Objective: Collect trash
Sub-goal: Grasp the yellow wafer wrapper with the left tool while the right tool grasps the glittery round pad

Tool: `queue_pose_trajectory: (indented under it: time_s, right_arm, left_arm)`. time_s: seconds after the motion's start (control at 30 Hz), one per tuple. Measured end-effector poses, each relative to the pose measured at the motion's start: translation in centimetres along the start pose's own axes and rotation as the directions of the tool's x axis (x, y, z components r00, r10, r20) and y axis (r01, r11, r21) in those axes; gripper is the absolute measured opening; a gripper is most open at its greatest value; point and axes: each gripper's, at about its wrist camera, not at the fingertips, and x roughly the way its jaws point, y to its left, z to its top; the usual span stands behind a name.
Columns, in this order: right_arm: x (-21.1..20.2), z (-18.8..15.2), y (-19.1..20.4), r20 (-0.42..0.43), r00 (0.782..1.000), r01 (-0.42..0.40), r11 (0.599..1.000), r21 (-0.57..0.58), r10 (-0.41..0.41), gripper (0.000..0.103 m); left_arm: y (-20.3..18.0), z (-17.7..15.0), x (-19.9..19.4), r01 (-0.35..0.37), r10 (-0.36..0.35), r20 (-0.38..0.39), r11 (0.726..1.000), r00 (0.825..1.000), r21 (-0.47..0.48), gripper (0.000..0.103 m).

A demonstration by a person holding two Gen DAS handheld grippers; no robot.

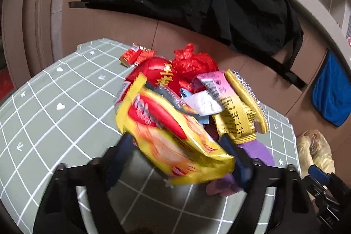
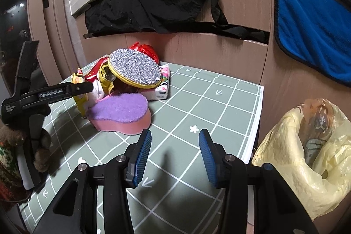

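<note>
Both grippers tilt downward over a bench (image 2: 197,102) covered in a green grid-patterned cloth. The left gripper (image 1: 182,146) reaches into a heap of litter, its blue-padded jaws standing on either side of a yellow snack wrapper (image 1: 173,135) printed in red. The wrapper is motion-blurred and covers most of both pads, so whether they press it cannot be told. Behind the wrapper lie a red can with gold lettering (image 1: 158,74), a crumpled red plastic bag (image 1: 193,63), a small red packet (image 1: 133,54), a pink-and-yellow sachet (image 1: 228,102) and a yellow round brush (image 1: 248,98) with metal bristles. A purple-topped pink sponge (image 2: 122,113) sits at the near edge of the heap, just beside the left gripper.

The right gripper (image 2: 175,155) hovers above bare cloth, jaws parted and empty, well apart from the heap. Past the bench's right edge stands a pale yellow trash bag (image 2: 307,157), mouth open, its contents hard to make out. A black garment (image 2: 158,1) and a blue towel (image 2: 311,25) hang on the brown cabinet behind. The fisheye rim cuts off both gripper bodies.
</note>
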Motion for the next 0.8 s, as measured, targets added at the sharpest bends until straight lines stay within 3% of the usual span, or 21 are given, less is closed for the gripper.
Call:
queue_pose_trajectory:
  time_s: [0.07,0.2,0.3,0.43,0.57,0.8]
  right_arm:
    - [0.1,0.3,0.4,-0.003,1.000,0.001,1.000,-0.012,-0.001,0.043]
    - [0.4,1.5,1.6,0.004,1.000,-0.007,0.998,-0.057,0.007,0.043]
    - [0.9,3.4,2.5,0.013,0.999,-0.033,0.995,-0.096,0.034,0.043]
    - [2.8,5.6,4.2,-0.014,0.996,-0.091,0.983,-0.161,0.090,0.043]
    - [4.9,6.8,6.6,-0.005,0.998,-0.062,0.967,-0.248,0.062,0.042]
    - [10.0,7.7,9.5,-0.055,0.998,0.010,0.925,-0.380,-0.033,0.020]
  left_arm:
    - [0.3,0.0,-0.6,-0.010,0.010,0.027,1.000,1.000,0.002,0.073]
    - [1.4,0.2,-1.1,-0.002,0.003,0.029,0.999,1.000,-0.033,0.056]
    - [2.3,0.4,-1.9,0.006,-0.004,0.050,0.999,0.999,-0.046,0.053]
    - [3.3,0.5,-3.3,-0.051,0.056,0.123,0.998,0.991,-0.043,0.051]
    - [4.2,0.5,-3.8,-0.020,0.031,0.158,0.998,0.987,-0.067,0.050]
    - [5.1,0.3,-3.5,0.017,-0.003,0.147,0.995,0.989,-0.093,0.050]
